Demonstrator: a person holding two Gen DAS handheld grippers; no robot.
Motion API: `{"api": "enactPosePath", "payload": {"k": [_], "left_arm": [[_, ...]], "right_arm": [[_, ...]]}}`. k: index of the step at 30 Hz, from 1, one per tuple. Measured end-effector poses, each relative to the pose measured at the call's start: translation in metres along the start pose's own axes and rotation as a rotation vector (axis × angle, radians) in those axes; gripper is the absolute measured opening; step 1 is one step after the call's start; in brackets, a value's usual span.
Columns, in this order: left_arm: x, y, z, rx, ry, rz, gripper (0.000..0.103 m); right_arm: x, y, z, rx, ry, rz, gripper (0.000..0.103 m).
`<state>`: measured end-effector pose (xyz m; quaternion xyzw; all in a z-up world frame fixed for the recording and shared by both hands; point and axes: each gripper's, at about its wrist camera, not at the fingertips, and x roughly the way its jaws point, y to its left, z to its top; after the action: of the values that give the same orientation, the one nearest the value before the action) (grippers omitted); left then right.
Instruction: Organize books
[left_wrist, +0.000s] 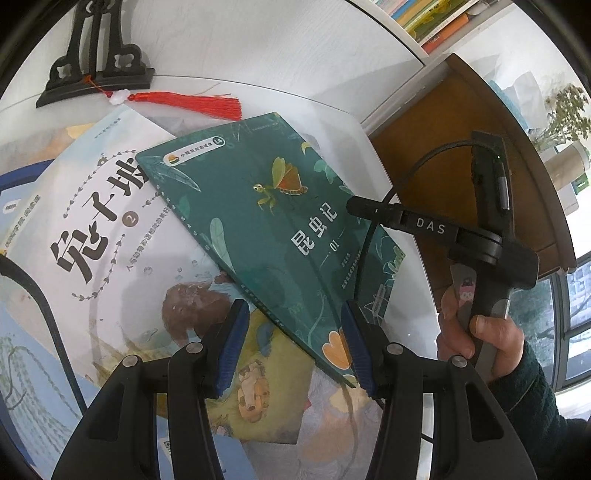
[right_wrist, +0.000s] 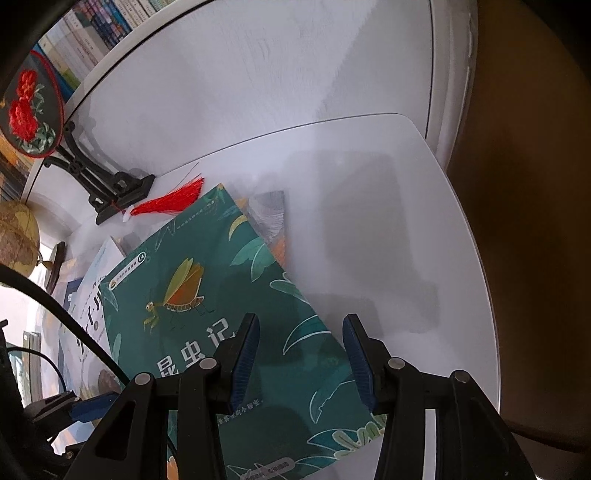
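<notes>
A green book with a mantis on its cover (left_wrist: 280, 221) lies tilted on top of a white book with large black characters (left_wrist: 92, 236) and other picture books. My left gripper (left_wrist: 295, 347) hovers open over the green book's near corner, its blue pads clear of the cover. In the left wrist view my right gripper (left_wrist: 360, 208), held by a hand (left_wrist: 480, 336), points at the book's right edge. In the right wrist view that right gripper (right_wrist: 301, 362) stands open above the green book (right_wrist: 229, 295), straddling its right edge. One blue pad (right_wrist: 94, 404) of the left gripper shows at lower left.
A black carved stand (left_wrist: 96, 70) with a red tassel (left_wrist: 192, 103) sits at the back of the white table (right_wrist: 388, 221). It holds an embroidered fan (right_wrist: 29, 110). A globe (right_wrist: 16, 236) is at the left, bookshelves (left_wrist: 428, 22) behind, and a brown wooden panel (left_wrist: 461, 147) at the right.
</notes>
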<state>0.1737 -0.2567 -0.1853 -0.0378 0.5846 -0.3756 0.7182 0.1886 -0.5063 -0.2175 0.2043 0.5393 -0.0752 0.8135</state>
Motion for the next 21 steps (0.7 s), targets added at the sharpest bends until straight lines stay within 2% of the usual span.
{"api": "enactPosePath", "payload": {"k": [9,12,21], "left_arm": [[-0.014,0.010,-0.009,-0.024,-0.012,0.005,0.051],[-0.027,0.019,-0.022,-0.040,-0.025,0.013,0.051],[-0.069,0.046,-0.064,-0.098,-0.074,0.064,0.051]], "right_arm": [[-0.014,0.021,-0.018,-0.044,0.039,0.060,0.047],[-0.023,0.035,-0.033,-0.050,0.055,0.112,0.047],[-0.029,0.085,-0.080,-0.108,0.081,0.146,0.051]]}}
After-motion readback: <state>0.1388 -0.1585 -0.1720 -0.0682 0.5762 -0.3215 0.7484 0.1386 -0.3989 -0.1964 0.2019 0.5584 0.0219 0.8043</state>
